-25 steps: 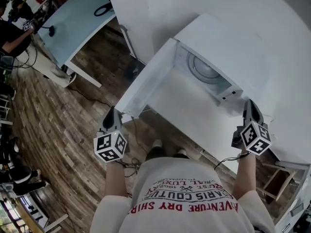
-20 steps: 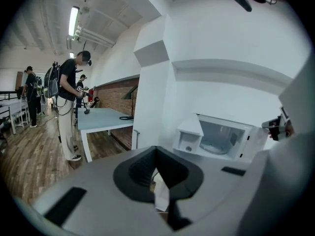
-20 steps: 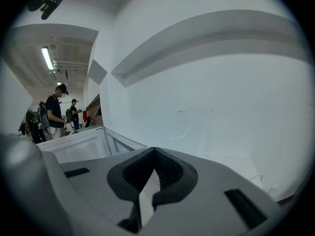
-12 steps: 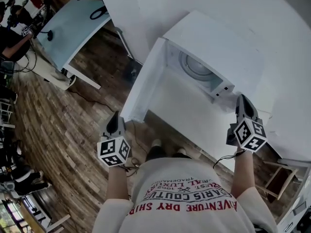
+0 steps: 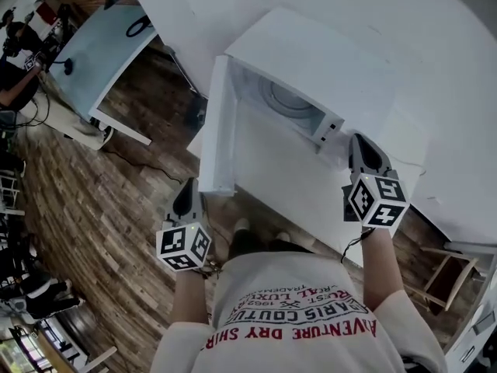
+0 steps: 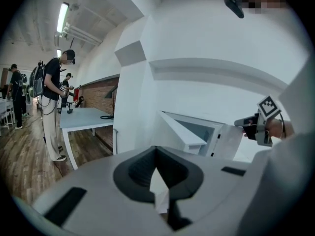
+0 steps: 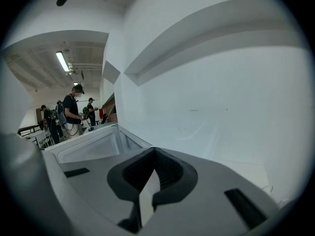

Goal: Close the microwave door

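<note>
A white microwave (image 5: 326, 53) stands on a white table (image 5: 311, 196) against a white wall. Its door (image 5: 216, 123) is hinged at the left and stands open, swung out toward me, so the cavity with its round turntable (image 5: 283, 99) shows. My left gripper (image 5: 186, 189) is shut and empty, its tips just below the door's free bottom corner; whether they touch it I cannot tell. My right gripper (image 5: 359, 142) is shut and empty beside the microwave's front right corner. In the left gripper view the open door (image 6: 179, 132) and the right gripper (image 6: 256, 124) show ahead.
A light blue table (image 5: 101, 53) with a cable on it stands at the far left on the wooden floor (image 5: 93, 208). Several people stand beyond it (image 6: 51, 107). A wooden stool (image 5: 444, 274) sits low at the right. The white wall (image 5: 404, 22) backs the microwave.
The door now stands at a narrower angle to the microwave's front than a second ago. Both grippers have shifted left with it, and the right one sits closer to the front right corner.
</note>
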`<state>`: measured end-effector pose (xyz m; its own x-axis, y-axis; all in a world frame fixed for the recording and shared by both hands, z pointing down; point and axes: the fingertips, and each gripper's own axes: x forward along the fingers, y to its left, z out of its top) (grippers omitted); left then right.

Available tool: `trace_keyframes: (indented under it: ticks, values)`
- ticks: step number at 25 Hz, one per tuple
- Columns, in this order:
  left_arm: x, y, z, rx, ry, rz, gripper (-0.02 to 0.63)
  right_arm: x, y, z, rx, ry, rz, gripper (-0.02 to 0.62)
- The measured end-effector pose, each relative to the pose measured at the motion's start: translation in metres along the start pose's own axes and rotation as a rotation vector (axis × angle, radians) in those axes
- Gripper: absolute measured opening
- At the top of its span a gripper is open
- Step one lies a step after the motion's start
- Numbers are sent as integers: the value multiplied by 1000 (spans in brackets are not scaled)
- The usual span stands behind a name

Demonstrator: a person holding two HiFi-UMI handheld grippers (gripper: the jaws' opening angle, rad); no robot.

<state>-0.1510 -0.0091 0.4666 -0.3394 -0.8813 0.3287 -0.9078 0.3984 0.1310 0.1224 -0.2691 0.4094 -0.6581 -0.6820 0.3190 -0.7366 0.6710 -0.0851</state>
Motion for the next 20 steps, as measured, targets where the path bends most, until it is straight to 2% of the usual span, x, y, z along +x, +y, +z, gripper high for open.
trace_keyframes:
  ticks: [9, 20]
  values:
    - [20, -82, 11, 106, -10, -141, -5, 0, 1, -1, -28, 1, 57, 9]
    - [66, -145, 26, 150, -16, -301, -5, 0, 3, 0, 36, -10, 52, 9]
